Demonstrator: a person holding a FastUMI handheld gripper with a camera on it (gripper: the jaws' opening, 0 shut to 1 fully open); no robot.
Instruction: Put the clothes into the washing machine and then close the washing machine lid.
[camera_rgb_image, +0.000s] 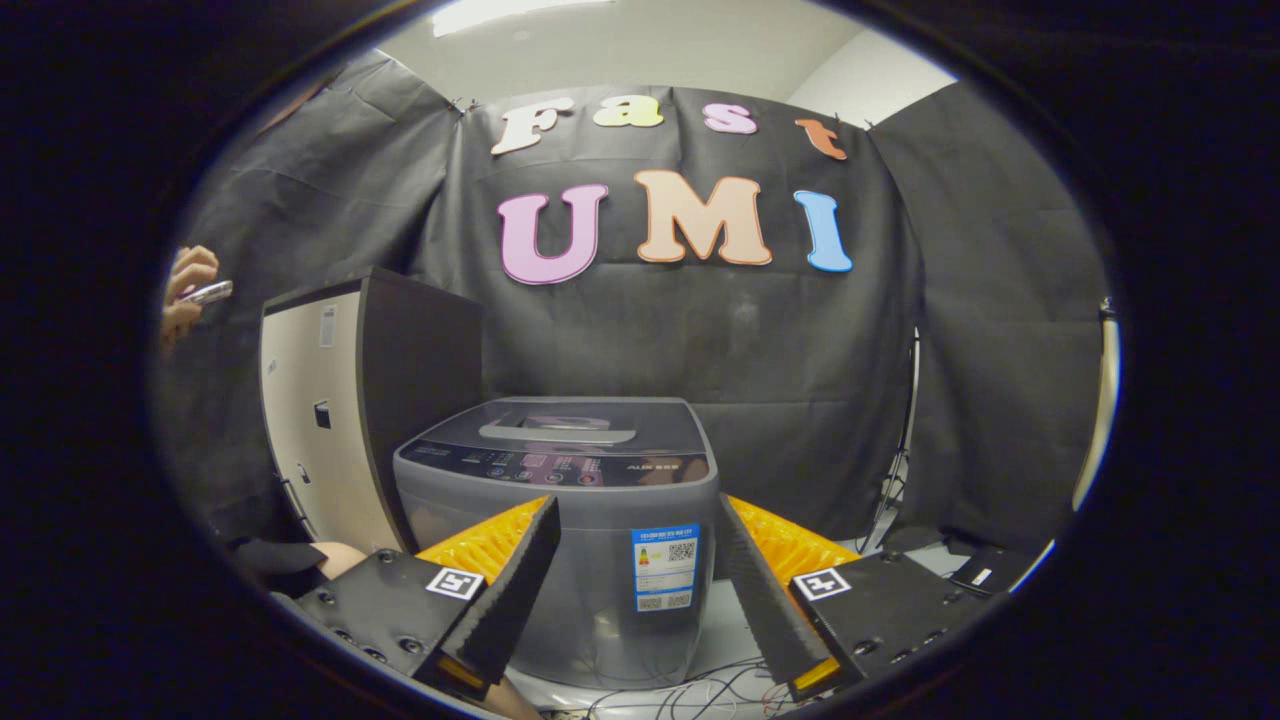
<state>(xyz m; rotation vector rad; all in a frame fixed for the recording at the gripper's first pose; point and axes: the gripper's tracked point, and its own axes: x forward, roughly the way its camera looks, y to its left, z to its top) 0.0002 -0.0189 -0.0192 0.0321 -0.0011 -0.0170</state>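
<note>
A small grey top-loading washing machine (560, 520) stands just ahead of my fingers, its lid (565, 420) lying flat and shut on top, with a control strip (560, 468) along the front of the top. My gripper (635, 575) is open, the two fingers spread wide in front of the machine's front wall, nothing between them. No clothes can be seen from here.
A tall cabinet (330, 420) with a pale door and dark side stands to the left of the machine. A person's hand (188, 290) holding a phone is at the far left. Cables (700, 690) lie on the floor under the machine. A light stand (905, 440) rises at the right.
</note>
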